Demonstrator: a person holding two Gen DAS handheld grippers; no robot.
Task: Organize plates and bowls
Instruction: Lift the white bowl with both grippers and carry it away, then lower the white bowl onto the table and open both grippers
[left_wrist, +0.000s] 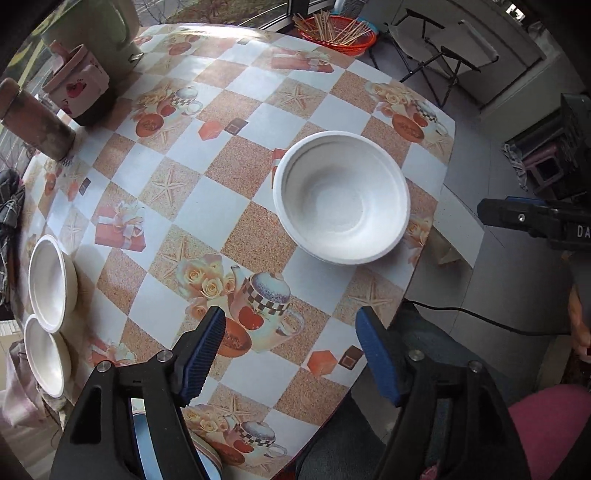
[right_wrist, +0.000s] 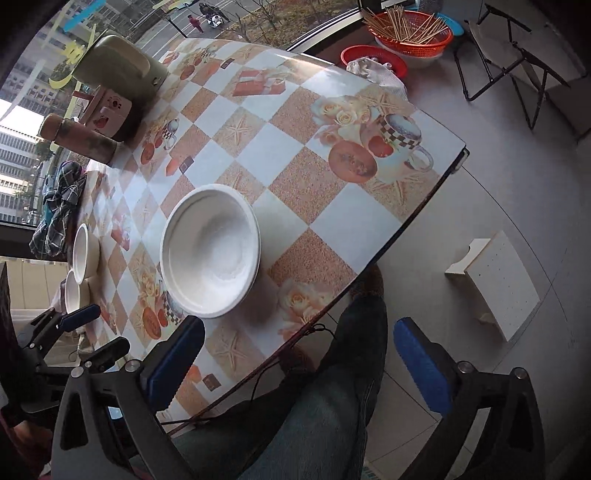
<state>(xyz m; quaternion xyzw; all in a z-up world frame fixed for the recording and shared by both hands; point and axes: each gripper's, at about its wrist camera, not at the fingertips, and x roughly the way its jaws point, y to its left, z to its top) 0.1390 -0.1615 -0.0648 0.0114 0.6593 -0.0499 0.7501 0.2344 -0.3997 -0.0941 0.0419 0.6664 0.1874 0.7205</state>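
A large white bowl (left_wrist: 341, 197) (right_wrist: 210, 254) stands upright on the checked tablecloth near the table's front edge. Two smaller white bowls (left_wrist: 50, 282) (left_wrist: 46, 356) sit side by side at the table's left end, also visible as the upper bowl (right_wrist: 83, 253) and the lower bowl (right_wrist: 74, 291). My left gripper (left_wrist: 290, 317) hovers above the table, short of the large bowl, open with nothing between its blue pads. My right gripper (right_wrist: 299, 328) hangs over the table edge and a person's leg, jaws wide open and empty. Each gripper shows at the edge of the other's view.
At the far left stand a brown cylinder (left_wrist: 37, 122), a pink box (left_wrist: 77, 81) and a green bag (right_wrist: 118, 66). A red basket of sticks (right_wrist: 413, 27), a folding chair (left_wrist: 443, 48) and a white stool (right_wrist: 495, 280) are on the floor. A black cable (right_wrist: 266, 373) runs along the table edge.
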